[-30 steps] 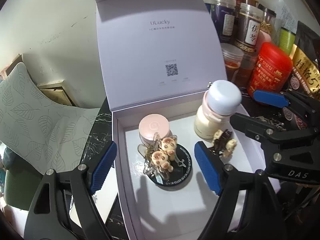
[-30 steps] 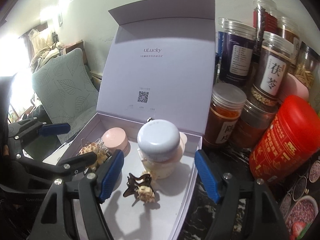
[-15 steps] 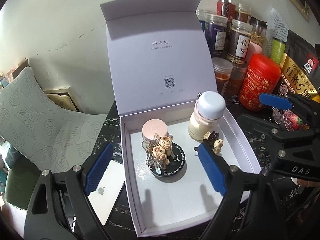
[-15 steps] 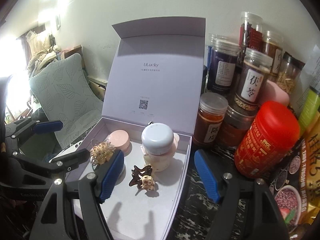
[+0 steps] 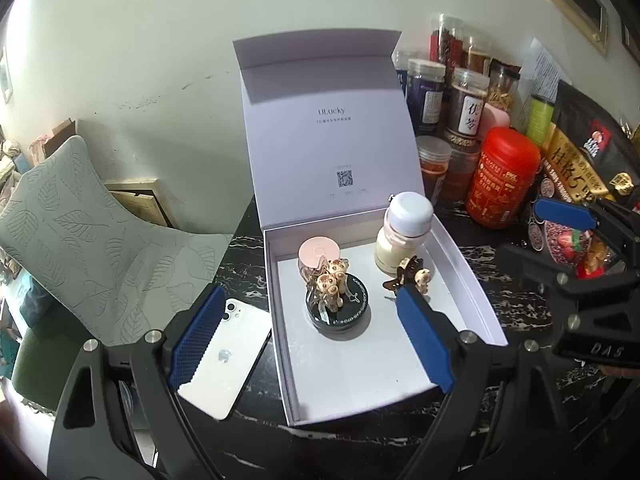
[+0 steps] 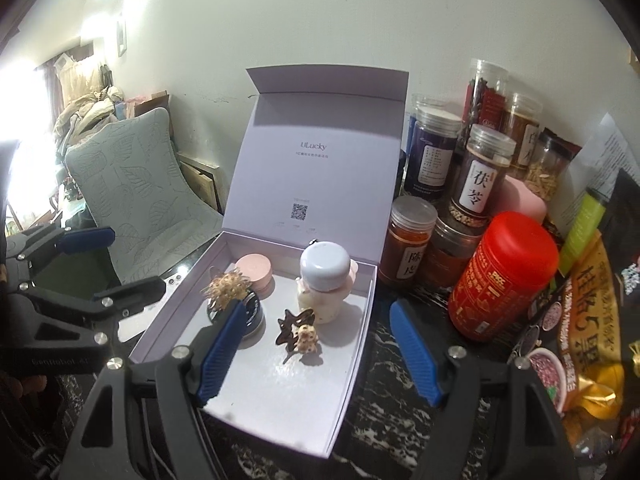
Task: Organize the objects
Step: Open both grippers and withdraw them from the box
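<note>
I've backed both grippers, left (image 5: 310, 334) and right (image 6: 320, 352), away from the gift box (image 5: 472, 280), jaws spread and empty, so packing looks finished.

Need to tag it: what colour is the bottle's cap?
Pale blue cap, clearest in the right wrist view.

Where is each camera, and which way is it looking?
Left wrist view: rides on the left gripper, looking forward and down into the open box, with a white phone beside it; its own blue-padded fingers show, wide apart, and the right gripper at the right edge.
Right wrist view: rides on the right gripper, facing the same box from its right side, jars beside it; its own open fingers show, the left gripper at left.
Both share the box, the blue-capped bottle, the pink jar and the red canister.
</note>
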`<state>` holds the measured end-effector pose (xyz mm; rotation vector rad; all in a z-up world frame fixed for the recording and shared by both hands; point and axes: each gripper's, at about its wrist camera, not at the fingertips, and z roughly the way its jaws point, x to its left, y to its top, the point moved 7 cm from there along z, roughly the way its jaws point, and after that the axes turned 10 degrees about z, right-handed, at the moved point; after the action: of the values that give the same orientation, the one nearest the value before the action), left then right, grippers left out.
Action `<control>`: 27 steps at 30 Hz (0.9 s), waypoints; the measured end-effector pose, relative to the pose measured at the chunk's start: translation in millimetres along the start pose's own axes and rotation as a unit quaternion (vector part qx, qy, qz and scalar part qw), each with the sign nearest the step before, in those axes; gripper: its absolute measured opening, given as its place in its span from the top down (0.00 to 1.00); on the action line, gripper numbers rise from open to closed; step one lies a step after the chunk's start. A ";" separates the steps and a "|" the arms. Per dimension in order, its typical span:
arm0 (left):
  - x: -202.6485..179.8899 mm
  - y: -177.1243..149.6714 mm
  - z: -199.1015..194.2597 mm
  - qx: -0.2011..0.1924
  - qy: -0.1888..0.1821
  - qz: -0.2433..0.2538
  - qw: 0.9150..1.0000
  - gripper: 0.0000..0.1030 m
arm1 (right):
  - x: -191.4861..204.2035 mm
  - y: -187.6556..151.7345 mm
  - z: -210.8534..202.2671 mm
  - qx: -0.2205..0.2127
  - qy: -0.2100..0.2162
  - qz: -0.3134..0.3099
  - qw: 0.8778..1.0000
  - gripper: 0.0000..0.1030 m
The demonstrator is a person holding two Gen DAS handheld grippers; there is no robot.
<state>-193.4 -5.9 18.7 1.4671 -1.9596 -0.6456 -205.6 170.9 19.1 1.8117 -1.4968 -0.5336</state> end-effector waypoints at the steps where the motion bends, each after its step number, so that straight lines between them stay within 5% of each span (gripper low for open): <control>1: 0.3 -0.9 -4.2 -0.002 0.001 0.000 1.000 0.14 | 1.2 -1.5 -4.0 -0.001 -0.001 -0.002 1.000 0.21; 6: 2.4 -4.7 -25.5 -0.014 0.010 0.001 1.000 0.10 | 6.3 -10.2 -26.8 -0.007 -0.004 -0.003 1.000 0.19; 13: 1.2 -14.9 -53.9 -0.025 0.011 -0.002 1.000 0.09 | 12.8 -22.9 -53.5 -0.013 -0.015 -0.008 1.000 0.02; 27: -13.4 -38.3 -89.3 -0.032 -0.003 -0.001 0.999 0.08 | 26.3 -50.5 -101.3 -0.024 -0.027 -0.010 0.999 0.00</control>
<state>-101.3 -5.8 52.6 1.4305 -1.9248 -0.7083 -94.2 175.7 51.6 1.7890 -1.4907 -0.6268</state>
